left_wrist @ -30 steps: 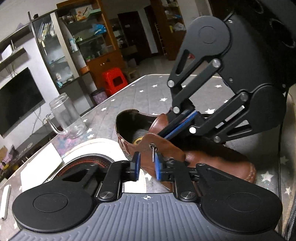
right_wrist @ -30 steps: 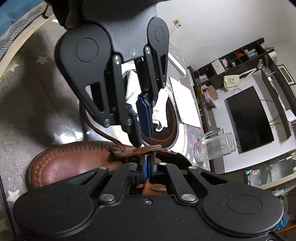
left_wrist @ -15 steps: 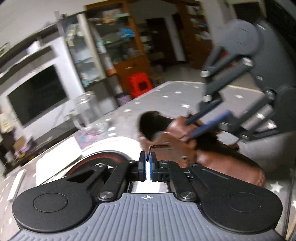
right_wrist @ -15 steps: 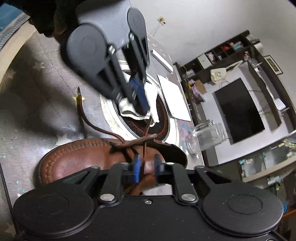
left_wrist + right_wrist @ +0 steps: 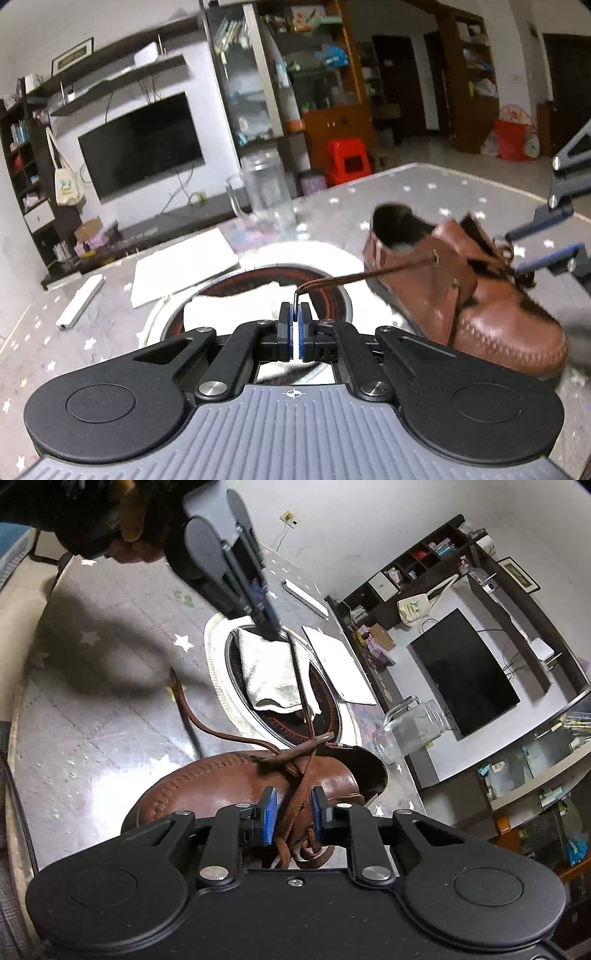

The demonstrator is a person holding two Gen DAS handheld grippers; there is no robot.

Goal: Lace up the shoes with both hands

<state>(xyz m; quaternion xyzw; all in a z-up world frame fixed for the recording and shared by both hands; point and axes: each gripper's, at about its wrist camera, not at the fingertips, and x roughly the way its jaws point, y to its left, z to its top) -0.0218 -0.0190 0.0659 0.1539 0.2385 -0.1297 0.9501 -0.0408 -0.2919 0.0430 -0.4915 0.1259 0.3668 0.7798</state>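
1. A brown leather shoe [image 5: 476, 295] is seen lying on the star-patterned tabletop [image 5: 417, 184], its opening turned toward the glass jar [image 5: 267, 190].
2. The left tool [image 5: 294, 325] is held closed on the tip of the brown lace [image 5: 354, 277] — the lace is drawn taut from an eyelet in the shoe's side flap to the blue pads [image 5: 303, 325].
3. In the right wrist view the same left tool [image 5: 271, 622] is shown above a round dark plate [image 5: 325, 709], on which a folded white cloth [image 5: 271, 672] is laid; the lace [image 5: 301, 686] is stretched straight from it down to the shoe [image 5: 229, 786].
4. The right tool [image 5: 293, 814] is kept open over the shoe's lacing area; strands of the lace pass between its blue pads [image 5: 269, 814] — nothing is clamped by them.
5. The other lace end [image 5: 188, 709] is left loose on the tabletop [image 5: 92, 720], trailing away from the toe side of the shoe.
6. A white sheet [image 5: 184, 267] and a slim white bar [image 5: 79, 301] are seen lying beside the plate [image 5: 328, 295].
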